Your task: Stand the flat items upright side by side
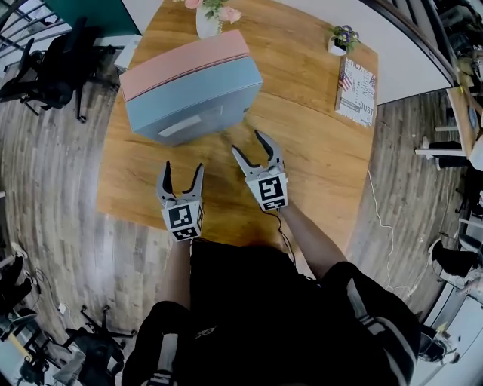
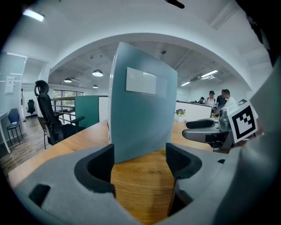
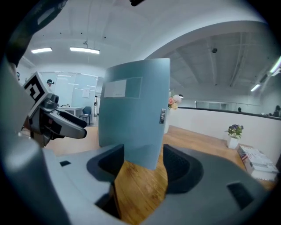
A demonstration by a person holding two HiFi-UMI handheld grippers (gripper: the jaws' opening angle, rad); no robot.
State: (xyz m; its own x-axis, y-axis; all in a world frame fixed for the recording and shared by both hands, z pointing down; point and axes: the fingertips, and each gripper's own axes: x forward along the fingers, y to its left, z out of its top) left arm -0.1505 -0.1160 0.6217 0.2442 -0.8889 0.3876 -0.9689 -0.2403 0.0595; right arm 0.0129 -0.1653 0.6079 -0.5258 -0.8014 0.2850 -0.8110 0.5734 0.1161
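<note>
Blue folder | upright, white-labelled, touching pink folder | left gripper wide, empty | right gripper wide, empty

The near box touches the far box on the surface, a vase behind. A book and plant sit well right.

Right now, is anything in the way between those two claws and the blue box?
Nothing visible. Only bare wooden table lies between the left gripper, the right gripper and the blue box. Both grippers' jaws stand open and empty. The pink box stands against its far side.
</note>
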